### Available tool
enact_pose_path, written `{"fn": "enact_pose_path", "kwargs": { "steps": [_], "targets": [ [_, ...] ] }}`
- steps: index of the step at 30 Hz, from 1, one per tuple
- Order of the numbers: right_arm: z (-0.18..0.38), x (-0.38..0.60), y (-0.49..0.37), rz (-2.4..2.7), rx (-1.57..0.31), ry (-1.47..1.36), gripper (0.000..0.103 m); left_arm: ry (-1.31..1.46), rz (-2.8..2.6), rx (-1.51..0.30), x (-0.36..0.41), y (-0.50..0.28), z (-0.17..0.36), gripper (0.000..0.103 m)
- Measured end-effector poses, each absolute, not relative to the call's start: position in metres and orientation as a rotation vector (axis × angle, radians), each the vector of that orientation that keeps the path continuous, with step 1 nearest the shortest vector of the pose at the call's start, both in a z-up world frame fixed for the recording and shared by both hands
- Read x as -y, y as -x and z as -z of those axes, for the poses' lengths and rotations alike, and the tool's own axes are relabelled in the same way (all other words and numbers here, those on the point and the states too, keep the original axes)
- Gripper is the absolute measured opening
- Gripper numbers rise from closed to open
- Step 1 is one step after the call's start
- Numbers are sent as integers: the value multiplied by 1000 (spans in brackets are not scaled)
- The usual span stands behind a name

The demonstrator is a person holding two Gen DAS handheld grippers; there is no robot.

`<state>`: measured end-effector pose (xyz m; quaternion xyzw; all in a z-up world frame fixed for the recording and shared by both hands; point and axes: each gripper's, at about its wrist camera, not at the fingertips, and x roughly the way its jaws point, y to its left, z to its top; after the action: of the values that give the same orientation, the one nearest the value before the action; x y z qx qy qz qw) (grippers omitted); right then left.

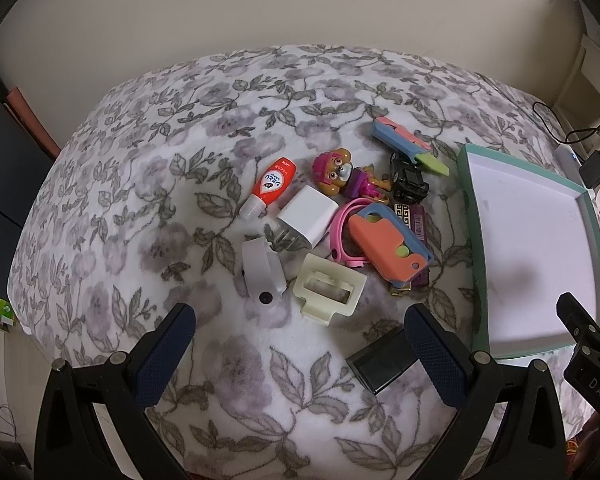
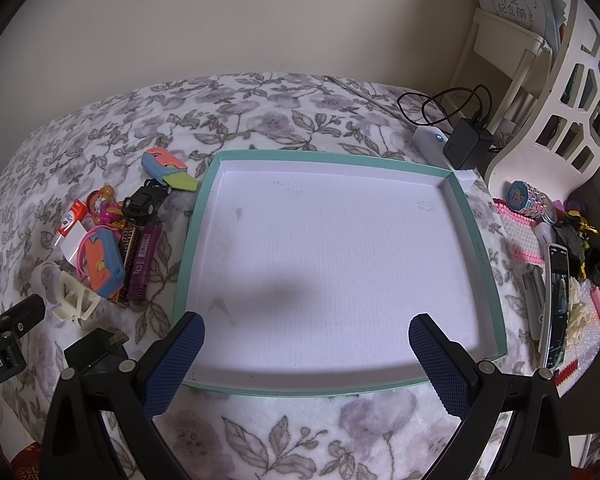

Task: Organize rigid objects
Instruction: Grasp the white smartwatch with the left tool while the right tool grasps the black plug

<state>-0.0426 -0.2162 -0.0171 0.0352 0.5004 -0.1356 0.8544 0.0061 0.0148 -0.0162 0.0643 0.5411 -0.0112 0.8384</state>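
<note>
Teal-rimmed white tray (image 2: pixel 476 240) bare beside toy pile (image 1: pixel 340 216) | left gripper (image 1: pixel 300 344) wide open, empty | right gripper (image 2: pixel 306 356) wide open, empty

Grey-lilac floral blanket (image 1: pixel 180 128), teal-rimmed white tray (image 2: pixel 476 236), orange bottle (image 1: pixel 274 182), pink band (image 1: pixel 342 224)

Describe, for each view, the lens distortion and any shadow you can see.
Left wrist view: the fisheye bows the bed edge into a curve, and corners go black; a soft shadow lies on the tray. Right wrist view: same bulging, the tray sides bend outward, and a dark blurred shadow sits on its white floor.
</note>
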Motion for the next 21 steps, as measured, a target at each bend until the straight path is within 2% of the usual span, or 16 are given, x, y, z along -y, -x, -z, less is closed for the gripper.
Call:
{"fn": "enact_pose_path", "kwargs": {
  "steps": [5, 13, 21],
  "targets": [
    [3, 205, 44, 175, -967, -118, 103, -45, -27, -1127, -35, -11, 12, 103],
    [25, 157, 15, -48, -1092, -141, 103, 109, -172, -1220, -91, -27, 36, 103],
    [50, 113, 2, -154, -1191, -53, 103, 182, -200, -1307, -113, -37, 63, 103]
  ]
}}
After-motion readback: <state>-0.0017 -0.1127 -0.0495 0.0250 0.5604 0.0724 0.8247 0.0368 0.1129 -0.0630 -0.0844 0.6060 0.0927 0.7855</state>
